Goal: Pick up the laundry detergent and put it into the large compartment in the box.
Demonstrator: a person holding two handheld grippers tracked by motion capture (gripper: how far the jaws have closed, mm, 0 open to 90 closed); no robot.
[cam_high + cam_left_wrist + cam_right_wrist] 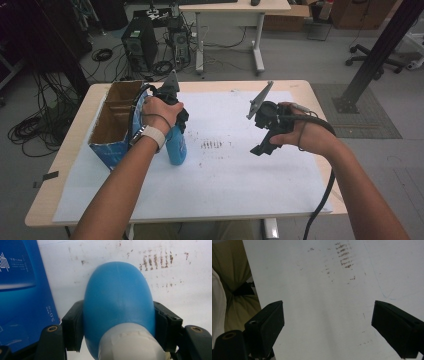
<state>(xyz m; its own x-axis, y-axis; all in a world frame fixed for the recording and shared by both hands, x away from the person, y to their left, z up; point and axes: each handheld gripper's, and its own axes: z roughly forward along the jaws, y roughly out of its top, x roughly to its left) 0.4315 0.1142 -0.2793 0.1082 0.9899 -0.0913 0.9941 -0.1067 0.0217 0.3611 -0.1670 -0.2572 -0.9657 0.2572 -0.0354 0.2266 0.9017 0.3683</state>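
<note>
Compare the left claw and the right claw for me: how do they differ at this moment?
The left claw is shut on the blue bottle, its pads pressing both sides; the right claw stands wide open with nothing between its jaws. The left claw sits beside the blue box; the right claw hangs over the bare white sheet. Both are black, two-jawed and hand-held.

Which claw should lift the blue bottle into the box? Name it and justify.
Left. The left claw already clamps the blue bottle, right beside the open cardboard box. The right claw hangs open above the white sheet, farther from both.
</note>
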